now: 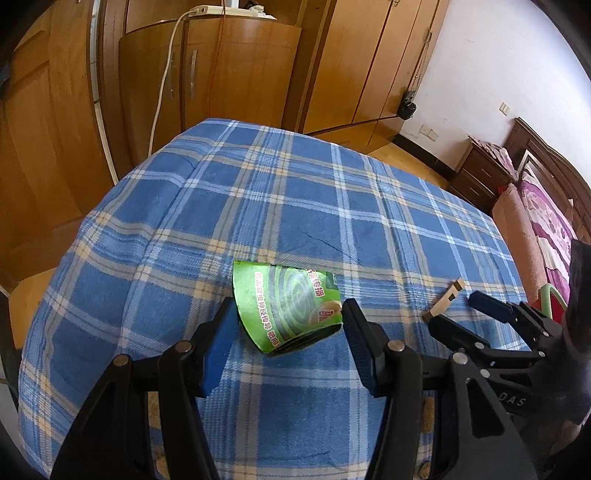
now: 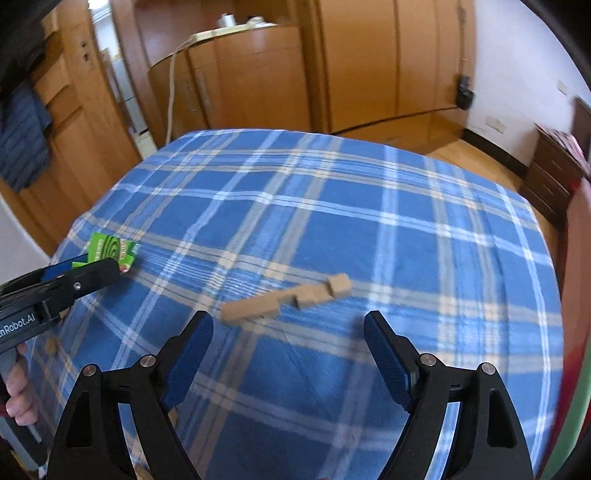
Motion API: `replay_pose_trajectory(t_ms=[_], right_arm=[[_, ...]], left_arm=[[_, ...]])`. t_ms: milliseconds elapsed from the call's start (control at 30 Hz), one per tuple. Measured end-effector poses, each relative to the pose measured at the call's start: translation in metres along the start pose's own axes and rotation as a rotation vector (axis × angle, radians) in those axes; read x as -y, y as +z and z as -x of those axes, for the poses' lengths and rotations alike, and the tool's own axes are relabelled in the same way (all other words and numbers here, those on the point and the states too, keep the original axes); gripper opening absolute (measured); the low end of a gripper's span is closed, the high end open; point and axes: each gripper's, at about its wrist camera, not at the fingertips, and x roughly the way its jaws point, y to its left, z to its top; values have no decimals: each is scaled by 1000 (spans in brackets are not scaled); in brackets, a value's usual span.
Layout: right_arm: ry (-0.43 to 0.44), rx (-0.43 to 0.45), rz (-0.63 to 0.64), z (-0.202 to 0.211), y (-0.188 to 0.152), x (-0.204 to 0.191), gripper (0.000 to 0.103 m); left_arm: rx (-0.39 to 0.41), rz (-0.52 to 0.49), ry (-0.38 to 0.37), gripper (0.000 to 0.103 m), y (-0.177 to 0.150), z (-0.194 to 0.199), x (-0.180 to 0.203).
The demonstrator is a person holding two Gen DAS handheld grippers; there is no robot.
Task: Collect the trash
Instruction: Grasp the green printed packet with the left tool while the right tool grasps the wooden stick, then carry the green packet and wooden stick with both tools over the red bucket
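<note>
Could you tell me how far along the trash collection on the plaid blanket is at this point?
Nothing looks collected yet. The left claw is open around the green cardboard piece, its fingers either side and not yet closed. The right claw is open, just short of the brown cardboard strip. Both pieces lie on the plaid blanket; grasping and removing them remains.

Flat box [image 1: 286, 308] on blanket [image 1: 258, 206], between fingers of left gripper [image 1: 288, 325]. Cardboard strip [image 2: 286, 301] on blanket too, right of box, well apart, just ahead of right gripper [image 2: 288, 332]. Cupboard [image 1: 210, 81] behind table, power strip [image 1: 229, 11] on top. Nightstand [image 1: 480, 171] far right, bed [image 1: 546, 221] beside it.
</note>
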Motion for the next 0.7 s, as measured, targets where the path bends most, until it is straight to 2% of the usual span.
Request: replay_pose_trajectory(t_ms=[367,400,700], right_arm=[[-43,-12,89,-14,11,-6,84],[-49,-12,88,-14,10,-7,78],[-13,-2,-14,1,4,6,78]], left_arm=[[-10,-4,-4,58,-1,-3,1],[-10,-4,-4,58,-1,-3,2],[-10,-15,-14,58,-3,-1,8]])
